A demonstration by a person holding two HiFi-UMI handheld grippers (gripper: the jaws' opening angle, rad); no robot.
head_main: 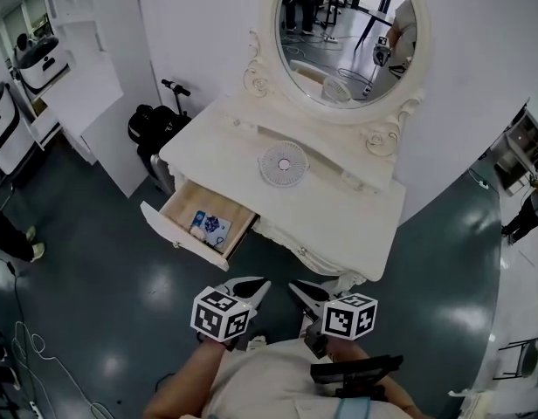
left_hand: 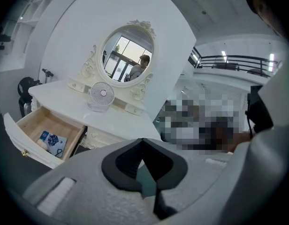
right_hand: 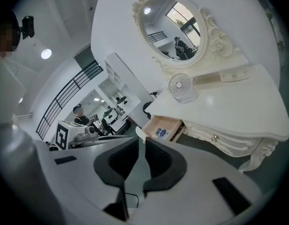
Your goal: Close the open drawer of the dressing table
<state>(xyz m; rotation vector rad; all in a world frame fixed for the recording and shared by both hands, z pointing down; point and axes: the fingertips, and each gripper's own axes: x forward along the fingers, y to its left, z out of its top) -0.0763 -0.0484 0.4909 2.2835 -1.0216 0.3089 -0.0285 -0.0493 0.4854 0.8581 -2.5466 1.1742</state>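
Note:
The white dressing table (head_main: 339, 212) stands against the wall, with its left drawer (head_main: 186, 234) pulled out. A blue patterned packet (head_main: 213, 228) lies inside the drawer. Both grippers hang low in the head view, in front of the table and well short of the drawer. My left gripper (head_main: 256, 288) is shut with nothing in it; its tips meet in the left gripper view (left_hand: 143, 142), where the drawer (left_hand: 22, 139) shows far left. My right gripper (head_main: 302, 291) holds nothing, and its jaws (right_hand: 141, 144) stand a narrow gap apart. The drawer (right_hand: 154, 125) lies ahead of it.
A small white fan (head_main: 283, 163) sits on the tabletop below the oval mirror (head_main: 346, 33). A black scooter and bag (head_main: 155, 129) stand left of the table, beside a white shelf unit (head_main: 77, 77). Cables (head_main: 24, 347) trail over the dark floor at lower left.

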